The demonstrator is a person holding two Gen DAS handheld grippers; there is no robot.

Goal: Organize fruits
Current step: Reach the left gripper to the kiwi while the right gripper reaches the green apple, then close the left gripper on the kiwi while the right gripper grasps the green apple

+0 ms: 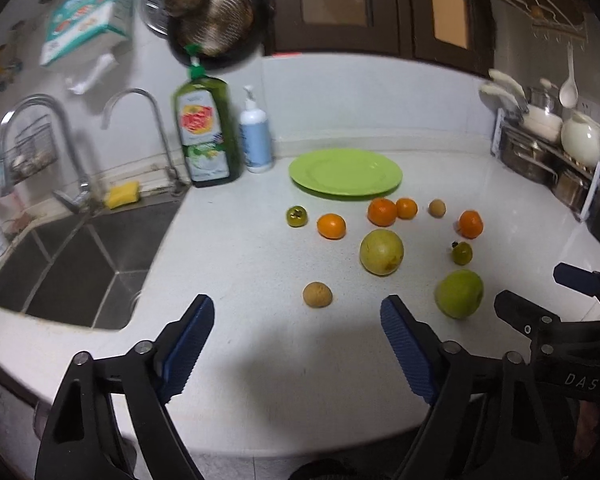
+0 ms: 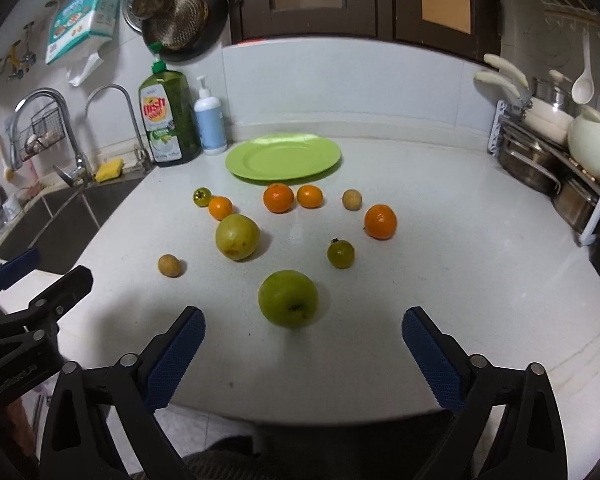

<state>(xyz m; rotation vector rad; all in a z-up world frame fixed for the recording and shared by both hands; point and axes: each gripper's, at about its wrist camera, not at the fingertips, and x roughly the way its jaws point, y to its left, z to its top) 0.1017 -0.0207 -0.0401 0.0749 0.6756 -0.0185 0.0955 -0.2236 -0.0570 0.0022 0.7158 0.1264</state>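
Observation:
A green plate (image 1: 345, 176) (image 2: 283, 157) lies empty at the back of the white counter. In front of it are scattered several oranges (image 2: 278, 198), two green tomatoes (image 2: 341, 254), two small brown fruits, a yellow-green apple (image 1: 381, 252) (image 2: 237, 237) and a green apple (image 1: 459, 294) (image 2: 288, 298). My left gripper (image 1: 298, 312) is open over the counter's front, with a small brown fruit (image 1: 317, 294) just beyond its tips. My right gripper (image 2: 302, 322) is open, and the green apple sits just ahead between its fingers, untouched.
A sink (image 1: 72, 264) with two taps lies to the left, with a yellow sponge (image 1: 122, 195), a green dish-soap bottle (image 1: 206, 136) and a white pump bottle (image 1: 256, 136) behind it. A rack of pots and bowls (image 2: 556, 160) stands at the right.

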